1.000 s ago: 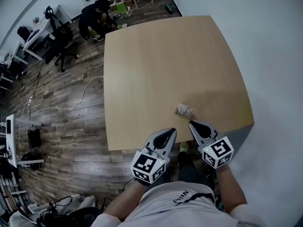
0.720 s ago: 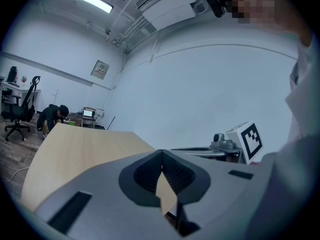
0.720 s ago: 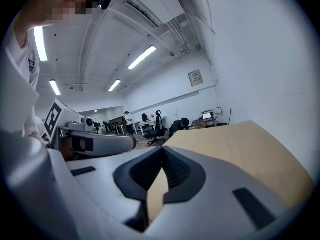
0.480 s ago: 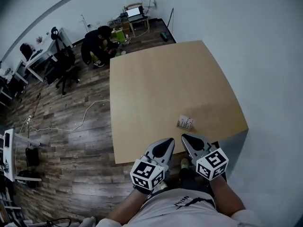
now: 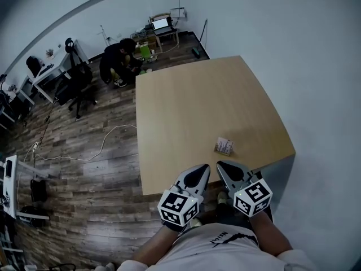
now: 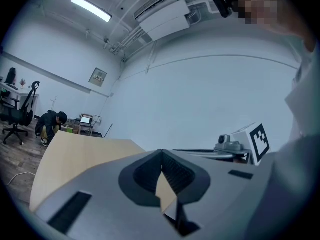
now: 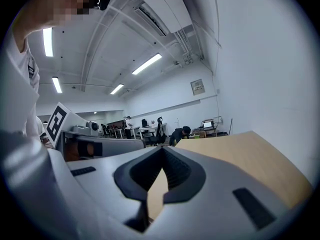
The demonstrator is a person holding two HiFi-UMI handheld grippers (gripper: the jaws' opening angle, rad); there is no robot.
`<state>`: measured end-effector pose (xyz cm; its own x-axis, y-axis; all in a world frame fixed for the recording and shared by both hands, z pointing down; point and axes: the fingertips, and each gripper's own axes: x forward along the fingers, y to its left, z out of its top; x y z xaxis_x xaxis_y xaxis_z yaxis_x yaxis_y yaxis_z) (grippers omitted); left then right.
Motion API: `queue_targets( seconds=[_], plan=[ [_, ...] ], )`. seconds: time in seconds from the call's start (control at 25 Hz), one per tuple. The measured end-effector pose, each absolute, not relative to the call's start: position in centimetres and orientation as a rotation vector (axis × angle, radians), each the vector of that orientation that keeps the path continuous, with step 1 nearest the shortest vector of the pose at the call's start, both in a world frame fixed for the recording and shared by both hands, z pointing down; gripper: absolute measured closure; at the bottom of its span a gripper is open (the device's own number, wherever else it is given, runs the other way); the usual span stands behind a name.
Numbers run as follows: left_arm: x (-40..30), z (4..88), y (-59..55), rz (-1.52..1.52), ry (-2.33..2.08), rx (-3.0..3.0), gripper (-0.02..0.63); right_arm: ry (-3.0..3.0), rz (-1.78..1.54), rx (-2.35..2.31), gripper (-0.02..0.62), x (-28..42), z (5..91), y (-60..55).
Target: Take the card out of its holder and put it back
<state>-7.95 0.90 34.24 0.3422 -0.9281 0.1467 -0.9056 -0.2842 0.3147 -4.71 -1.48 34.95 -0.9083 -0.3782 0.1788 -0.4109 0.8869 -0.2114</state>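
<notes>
The card holder (image 5: 224,146) sits just on the far side of my right gripper (image 5: 225,168); my left gripper (image 5: 201,171) is less near. Both are clenched on nothing.

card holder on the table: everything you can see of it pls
The card holder is a small pale rectangle with faint print too small to read. It sits on the bare wood of the table, close to its near right edge. It is just ahead of the right tongs, which are shut and apart from it. Nothing else touches it. Its contents are too small to make out.
</notes>
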Motion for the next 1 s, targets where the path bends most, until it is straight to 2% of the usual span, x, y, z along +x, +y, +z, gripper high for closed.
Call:
queue_targets(
  seconds=[1.0],
  plan=[
    [-8.5,34.8,0.9,-0.116,-1.656,2.24,0.594,-2.929,0.352,0.592,0.581,-5.2,35.4,-1.2]
  ],
)
